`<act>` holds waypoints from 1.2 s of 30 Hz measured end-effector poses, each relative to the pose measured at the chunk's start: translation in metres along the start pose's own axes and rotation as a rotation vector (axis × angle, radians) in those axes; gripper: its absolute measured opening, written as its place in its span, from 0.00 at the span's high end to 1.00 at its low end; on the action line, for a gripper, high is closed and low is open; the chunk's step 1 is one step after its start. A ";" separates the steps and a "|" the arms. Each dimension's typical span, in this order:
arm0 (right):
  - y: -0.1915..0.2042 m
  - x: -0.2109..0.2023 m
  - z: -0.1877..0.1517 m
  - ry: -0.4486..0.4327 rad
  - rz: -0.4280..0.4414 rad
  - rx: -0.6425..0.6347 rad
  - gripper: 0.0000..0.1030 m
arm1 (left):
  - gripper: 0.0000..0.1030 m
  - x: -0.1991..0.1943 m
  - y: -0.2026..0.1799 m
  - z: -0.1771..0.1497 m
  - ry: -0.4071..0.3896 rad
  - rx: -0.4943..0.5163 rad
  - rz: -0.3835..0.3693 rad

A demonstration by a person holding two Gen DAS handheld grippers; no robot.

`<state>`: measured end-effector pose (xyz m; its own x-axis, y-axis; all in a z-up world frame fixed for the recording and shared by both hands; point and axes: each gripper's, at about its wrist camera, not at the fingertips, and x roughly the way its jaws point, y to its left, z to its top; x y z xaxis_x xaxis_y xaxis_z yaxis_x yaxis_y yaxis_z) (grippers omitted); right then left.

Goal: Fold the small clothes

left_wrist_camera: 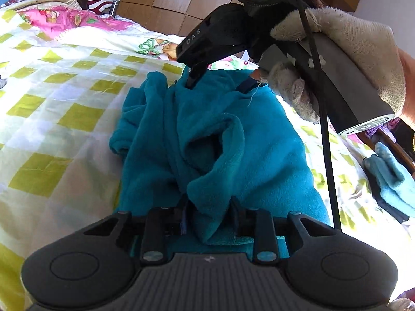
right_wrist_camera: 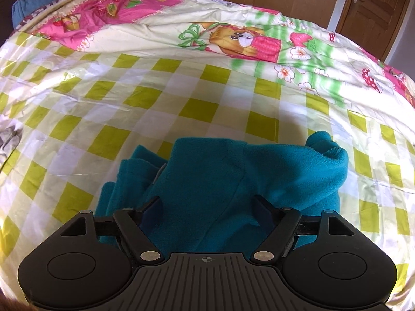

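Midway, a teal fleece (left_wrist_camera: 207, 140) lies rumpled on the checked bed (left_wrist_camera: 64, 83), the left gripper (left_wrist_camera: 210, 212) with jaws clamped on a near fold and the right gripper (right_wrist_camera: 207, 207), jaws apart, straddling its far edge; folding looks unfinished.

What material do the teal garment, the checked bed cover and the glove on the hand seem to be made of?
Teal garment: looks like fleece, matte and fuzzy, with a soft nap and thick rounded folds.
Checked bed cover: thin woven cloth, probably cotton or a blend, smooth with a slight sheen and fine creases.
Glove: coarse knitted fabric, off-white, its weave visible and its edges frayed.
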<state>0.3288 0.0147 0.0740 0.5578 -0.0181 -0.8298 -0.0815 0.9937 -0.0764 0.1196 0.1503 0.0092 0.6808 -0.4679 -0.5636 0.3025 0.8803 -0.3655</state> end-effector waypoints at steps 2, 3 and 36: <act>0.004 -0.005 -0.002 0.018 0.043 0.009 0.23 | 0.58 -0.003 -0.004 -0.002 -0.019 0.028 0.003; 0.007 -0.005 -0.003 0.032 0.052 0.003 0.23 | 0.58 -0.003 -0.006 -0.002 -0.024 0.037 0.002; -0.016 -0.090 0.004 -0.131 0.179 0.172 0.82 | 0.66 -0.070 -0.003 0.014 -0.278 -0.071 -0.100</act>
<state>0.2831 0.0009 0.1523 0.6499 0.1632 -0.7423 -0.0532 0.9841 0.1697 0.0801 0.1812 0.0599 0.8094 -0.5041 -0.3011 0.3368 0.8186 -0.4652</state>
